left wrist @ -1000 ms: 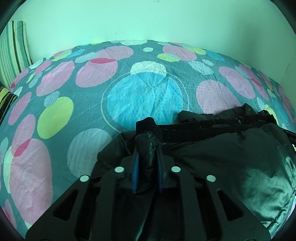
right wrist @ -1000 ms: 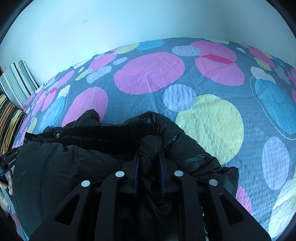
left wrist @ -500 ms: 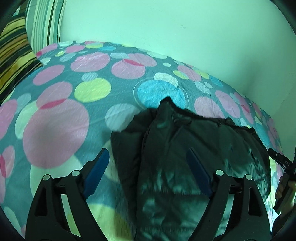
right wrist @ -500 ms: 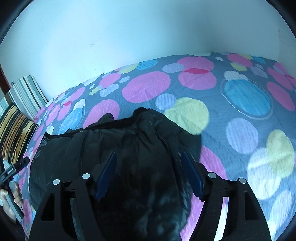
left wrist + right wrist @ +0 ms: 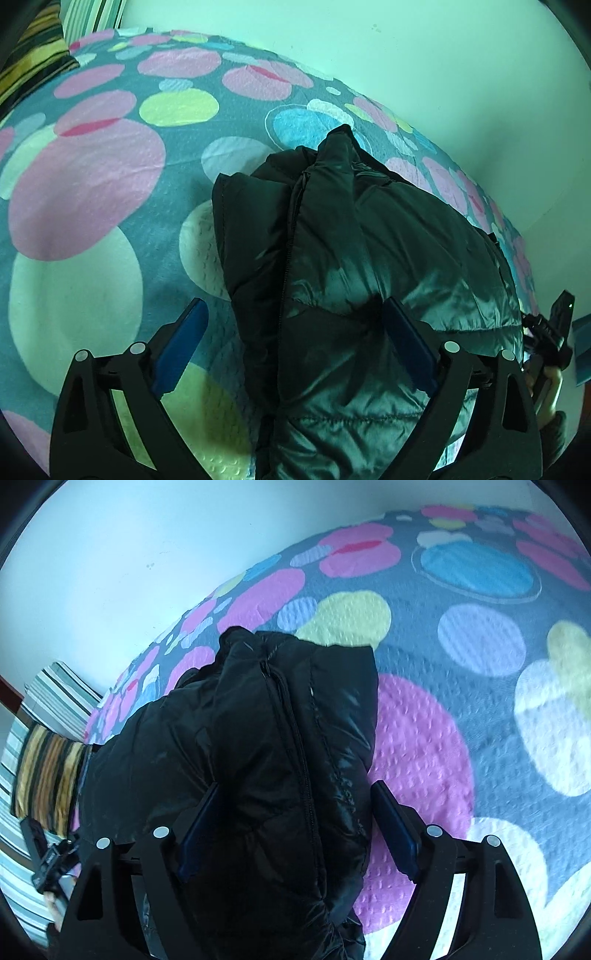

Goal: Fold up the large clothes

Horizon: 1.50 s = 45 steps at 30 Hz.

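Observation:
A black puffer jacket (image 5: 369,266) lies folded in a thick bundle on the dotted bedspread (image 5: 92,192). In the left wrist view my left gripper (image 5: 293,304) hovers over its near end, jaws still opening. The left pad is over bare bedspread and the right pad rests against the jacket's top without pinching it. In the right wrist view the same jacket (image 5: 258,738) bulges up between the pads of my right gripper (image 5: 295,788), whose jaws are also opening and no longer clamp the cloth.
Striped pillows (image 5: 37,48) (image 5: 48,775) sit at one end of the bed. A pale wall (image 5: 406,55) runs along the far side. Each view shows the other gripper, held in a hand, at the frame edge (image 5: 554,332) (image 5: 51,856). Bare bedspread (image 5: 498,701) surrounds the jacket.
Both grippers were shut on folds of the jacket's edge. They have let go, spread wide and drawn back, rolling sideways. The jacket now lies folded.

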Motion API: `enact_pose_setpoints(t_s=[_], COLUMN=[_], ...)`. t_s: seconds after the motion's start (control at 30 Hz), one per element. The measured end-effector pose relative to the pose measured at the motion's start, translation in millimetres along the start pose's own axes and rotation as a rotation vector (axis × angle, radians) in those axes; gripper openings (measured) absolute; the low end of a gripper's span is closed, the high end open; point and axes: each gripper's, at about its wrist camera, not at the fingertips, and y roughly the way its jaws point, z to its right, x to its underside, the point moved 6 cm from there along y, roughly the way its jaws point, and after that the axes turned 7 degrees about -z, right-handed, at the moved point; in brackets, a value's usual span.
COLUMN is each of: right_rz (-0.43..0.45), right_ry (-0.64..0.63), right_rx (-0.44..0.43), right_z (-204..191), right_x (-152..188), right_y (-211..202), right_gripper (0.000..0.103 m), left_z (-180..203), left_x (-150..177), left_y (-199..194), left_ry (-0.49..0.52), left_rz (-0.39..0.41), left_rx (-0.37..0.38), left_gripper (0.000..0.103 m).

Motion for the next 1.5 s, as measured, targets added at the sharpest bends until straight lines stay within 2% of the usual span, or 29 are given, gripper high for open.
enact_pose_setpoints(t_s=[0.13,0.23,0.33,0.53,0.73,0.83,1.13,1.33,1.5], right_rz=[-0.015,-0.014,-0.005,0.018,0.046,0.057,0.059,0.037,0.012], right_ry=[0.006,-0.010,-0.005,-0.018,-0.036,-0.043,-0.063,-0.077,-0.090], right_rx=[-0.038,-0.029,-0.033,-0.024,-0.011,-0.006,-0.023,-0.055,-0.081], right_z=[0.4,-4.6,-5.3,-10.2,-17.9,-22.0,-37.0,-57.7,-73.5], right_x=[3.4,5.5,7.4,7.0,7.3,8.4,22.5,44.6,75.8], right_y=[4.9,6.4,7.7,5.3,1.7,-1.0,-7.7,-6.0,-10.6], right_gripper=[0.079,0.073,0.064,0.050,0.040,0.036,0.032,0.031,0.031], left_z=[2.5,4.7,9.9,25.0,30.5,33.9,24.1,3.5,-18.1], left_x=[-3.2,-3.9,-3.9,-7.8,-8.1,-6.6,-1.1,17.7,45.2], left_y=[14.2,22.5,28.3,25.3,19.4,14.0,-7.6,-33.9,-60.8], left_ry=[0.000,0.005,0.000,0.082,0.120,0.142,0.149,0.126,0.112], left_rz=[-0.035,-0.050,-0.058,-0.041,-0.016,-0.003,0.020,0.026,0.028], left_rx=[0.055,0.063,0.091,0.045,0.026,0.007,-0.020,-0.041,-0.052], left_gripper=[0.096,0.094,0.076,0.051,0.033,0.028,0.022,0.022,0.022])
